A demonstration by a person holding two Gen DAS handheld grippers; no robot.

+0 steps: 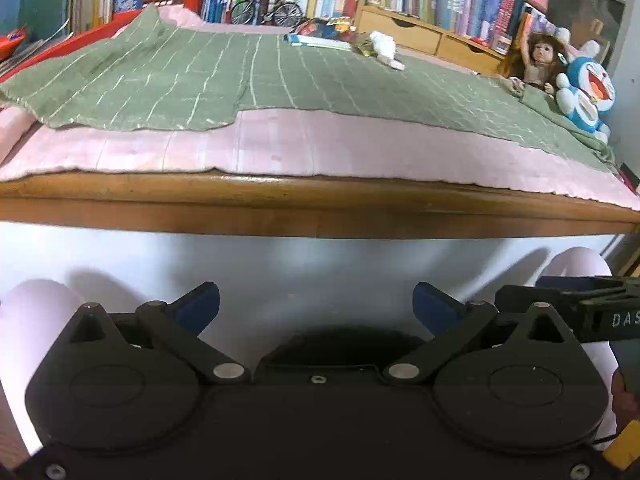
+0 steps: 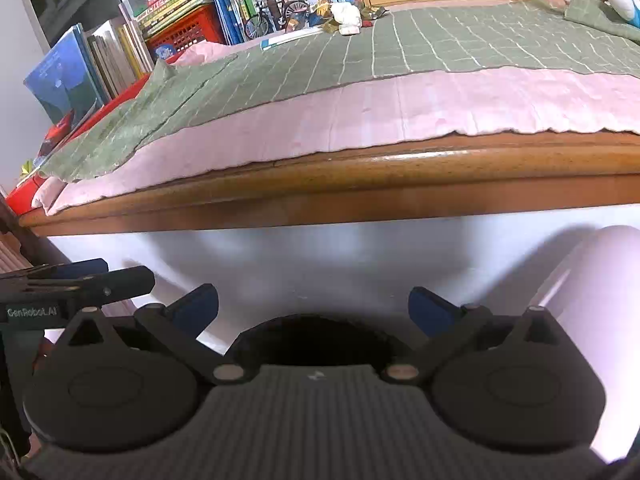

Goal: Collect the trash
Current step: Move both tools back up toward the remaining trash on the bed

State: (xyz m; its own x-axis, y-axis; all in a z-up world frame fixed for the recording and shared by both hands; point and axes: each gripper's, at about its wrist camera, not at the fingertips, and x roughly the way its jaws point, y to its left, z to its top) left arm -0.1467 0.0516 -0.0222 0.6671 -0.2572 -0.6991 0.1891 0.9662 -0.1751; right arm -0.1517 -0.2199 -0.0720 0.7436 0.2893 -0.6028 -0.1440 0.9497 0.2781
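Jaws on both the left gripper (image 1: 316,304) and right gripper (image 2: 313,305) stand spread wide with nothing between the blue pads, both low in front of a glossy white bin liner (image 1: 320,276) below the rounded wooden table edge (image 1: 320,196). Trash, a crumpled white tissue (image 1: 385,49) and crinkly foil wrappers (image 1: 366,49), lies at the far side on the green grid-lined cloth (image 1: 200,76) over a pink quilted sheet (image 1: 280,144), near 1 miniature bicycle (image 1: 266,10).

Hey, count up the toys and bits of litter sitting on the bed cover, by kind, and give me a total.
Dolls: 1, the long-haired doll
Plush toys: 1, the blue and white plush
Model bicycles: 1, the black bicycle
White crumpled tissue: 1
Wrapper pile: 1 cluster, pieces too small to count
Total: 5
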